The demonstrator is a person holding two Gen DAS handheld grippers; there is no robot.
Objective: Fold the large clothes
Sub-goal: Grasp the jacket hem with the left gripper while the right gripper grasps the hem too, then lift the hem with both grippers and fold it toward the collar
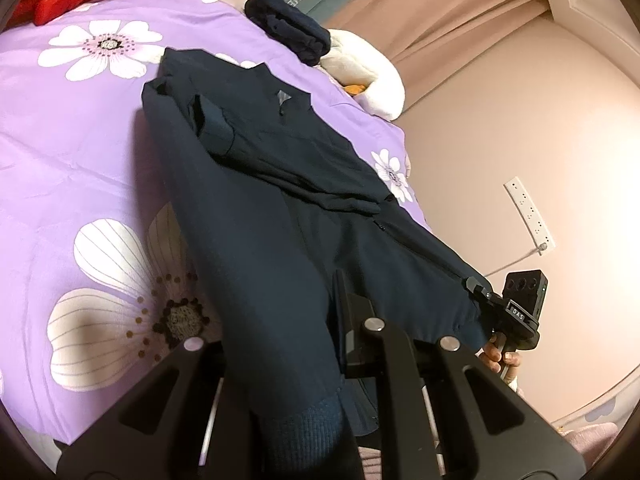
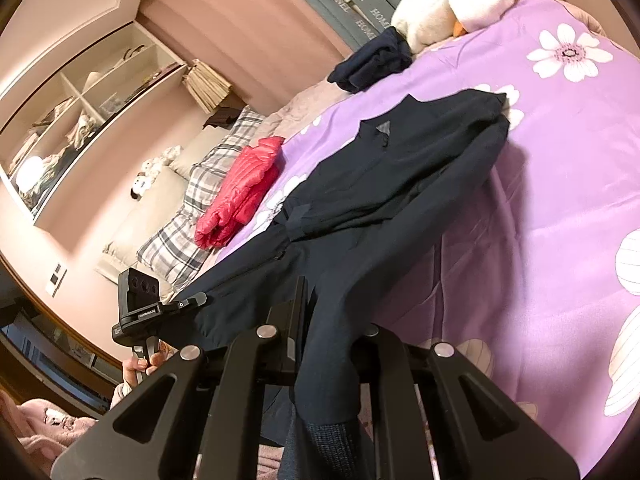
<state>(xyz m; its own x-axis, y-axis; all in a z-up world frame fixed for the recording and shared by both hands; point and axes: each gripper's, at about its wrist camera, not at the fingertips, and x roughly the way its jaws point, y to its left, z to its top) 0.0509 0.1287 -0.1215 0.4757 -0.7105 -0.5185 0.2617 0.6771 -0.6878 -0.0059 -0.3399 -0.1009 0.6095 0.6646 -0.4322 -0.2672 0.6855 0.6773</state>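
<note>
My left hand-held gripper (image 1: 340, 300) pinching jacket (image 1: 280, 208) hem, lower edge lifted off bed (image 1: 60, 152). Collar end lies flat on purple floral cover, sleeves folded across chest. My right hand-held gripper (image 2: 304, 296) pinching other hem corner. Red garment (image 2: 240, 192), dark bundle (image 2: 372, 64) beyond.

We see a bed (image 2: 560, 208) covered by a purple bedspread with large white flowers. The walls (image 1: 540, 128) are plain pink. A white socket strip (image 1: 530, 216) is fixed to one wall, with a cable plugged in. Pink curtains (image 1: 460, 8) hang behind the bed. An open white shelf unit (image 2: 80, 120) holds assorted items. Plaid pillows (image 2: 192, 216) lie along the bed's edge.
</note>
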